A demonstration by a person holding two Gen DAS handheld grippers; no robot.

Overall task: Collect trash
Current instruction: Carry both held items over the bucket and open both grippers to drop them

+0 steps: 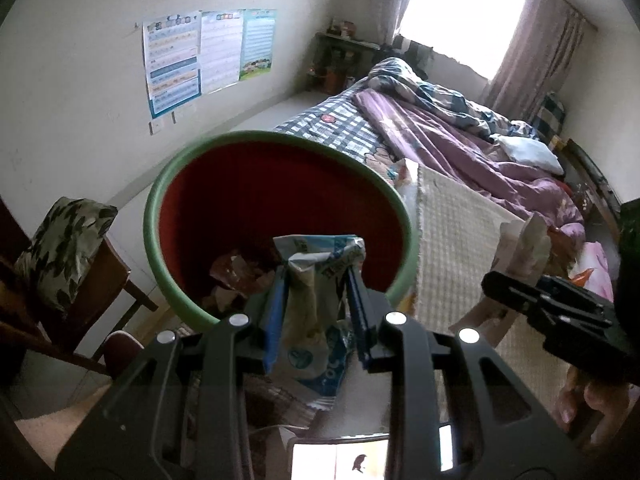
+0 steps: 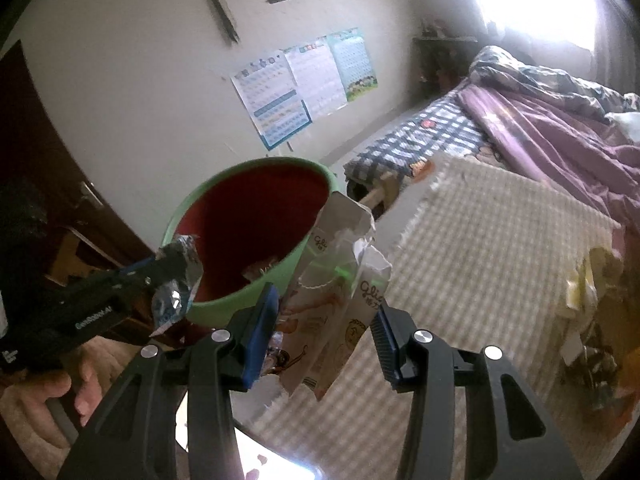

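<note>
A green bin with a red inside [image 1: 276, 216] holds several crumpled wrappers at its bottom. It also shows in the right wrist view [image 2: 256, 216]. My left gripper [image 1: 316, 276] is shut on a crumpled blue and white wrapper [image 1: 316, 264] just over the bin's near rim; the same wrapper shows in the right wrist view [image 2: 176, 284]. My right gripper [image 2: 326, 300] holds a white torn snack wrapper [image 2: 340, 280] between its blue pads [image 2: 262, 320], to the right of the bin. The right gripper shows in the left wrist view [image 1: 516, 284] with white wrapper sticking up [image 1: 524, 248].
A beige woven cloth [image 2: 500, 248] covers the surface on the right. A bed with purple and checked bedding [image 1: 440, 136] lies behind. A wooden chair with a leaf-print cushion [image 1: 64, 248] stands left of the bin. More litter [image 2: 592, 292] lies at the cloth's right edge.
</note>
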